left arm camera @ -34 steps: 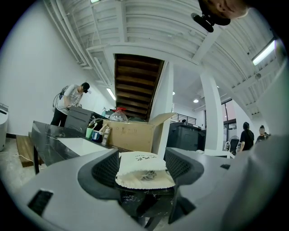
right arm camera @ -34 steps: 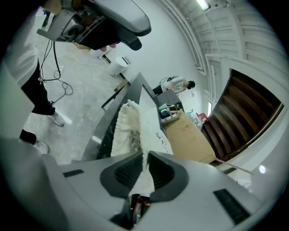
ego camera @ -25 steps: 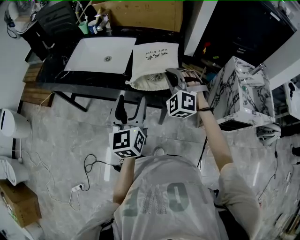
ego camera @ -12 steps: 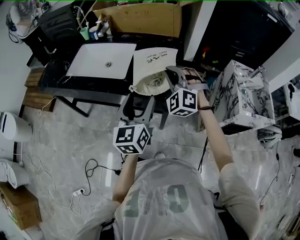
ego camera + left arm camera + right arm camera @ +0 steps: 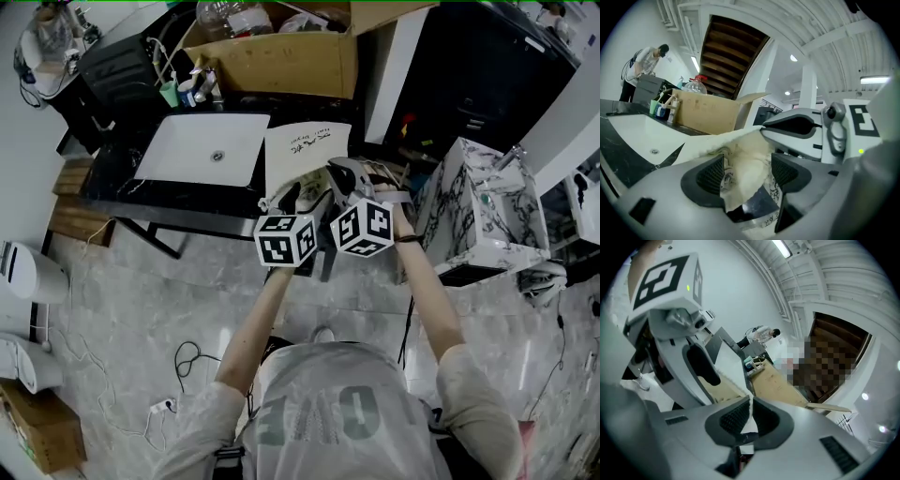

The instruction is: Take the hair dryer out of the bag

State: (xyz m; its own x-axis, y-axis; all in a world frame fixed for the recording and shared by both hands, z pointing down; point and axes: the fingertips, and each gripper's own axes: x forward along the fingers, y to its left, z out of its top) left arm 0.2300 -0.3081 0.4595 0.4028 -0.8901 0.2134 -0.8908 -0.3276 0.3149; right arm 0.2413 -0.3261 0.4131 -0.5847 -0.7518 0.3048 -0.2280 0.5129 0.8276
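Head view: bag (image 5: 309, 141) at fingertips. Right gripper (image 5: 750, 414) fingers clamped on bag rim. Left gripper (image 5: 747, 169) fingers apart, mouth cloth between them. Dryer unseen, likely inside bag. Step: opening mouth. Next: left pinches rim, spreads.

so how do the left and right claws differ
The left claw is open, jaws apart with loose cloth of the bag between them; the right claw is shut, pinching a thin edge of it. The left claw meets the bag's mouth on its left side, the right claw on its right. Both are at the same bag.
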